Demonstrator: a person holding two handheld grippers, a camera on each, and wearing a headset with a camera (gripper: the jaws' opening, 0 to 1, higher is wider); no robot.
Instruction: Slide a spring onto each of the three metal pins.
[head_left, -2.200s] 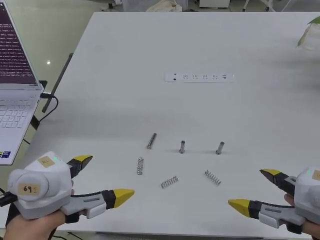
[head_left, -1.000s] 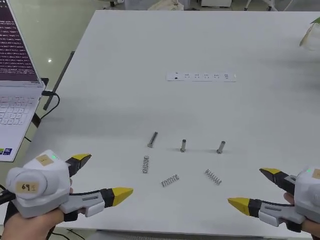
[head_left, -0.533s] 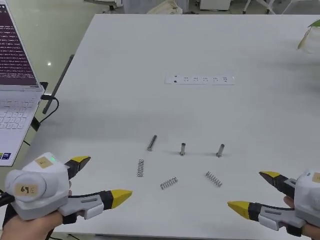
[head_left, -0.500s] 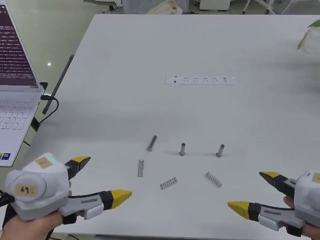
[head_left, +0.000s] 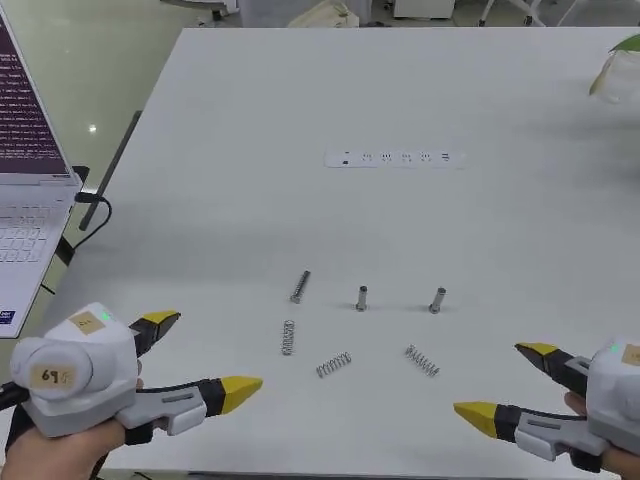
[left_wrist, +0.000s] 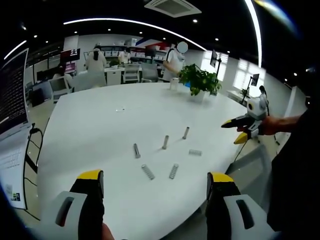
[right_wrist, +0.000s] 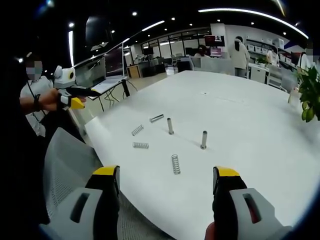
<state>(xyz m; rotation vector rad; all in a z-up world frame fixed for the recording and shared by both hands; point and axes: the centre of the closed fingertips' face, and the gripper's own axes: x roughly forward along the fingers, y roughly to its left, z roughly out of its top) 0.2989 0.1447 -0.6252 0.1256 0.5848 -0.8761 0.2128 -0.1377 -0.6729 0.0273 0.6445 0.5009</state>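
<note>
While no spring is yet being carried, both tools are hanging released over the near edge of the white table (head_left: 300, 120). The left gripper (head_left: 205, 352) is sitting at 8 o'clock of the parts and the right gripper (head_left: 502, 380) at 4 o'clock, each with its jaws spread wide and empty.

Beyond them, three springs are lying flat and well apart from one another: the left spring (head_left: 288, 337), the middle spring (head_left: 333, 364) and the right spring (head_left: 421, 360). At 12 o'clock of the springs, the pins are forming a row. The middle pin (head_left: 361, 298) and the right pin (head_left: 437, 300) are standing upright; the left pin (head_left: 300, 286) appears to be lying on its side. A power strip (head_left: 386, 158) is resting farther off at 12 o'clock.

The step in hand is judged to be the first pick-up. Recommended practice:
- Take the spring nearest the working gripper.
- Pinch across the coils near one end, lightly, since a thin coil is likely to deform or flick away.
- Line the free end up with the pin's axis before sliding.
- Treat the fallen pin last; it is probably needing the second gripper to steady it.
</note>
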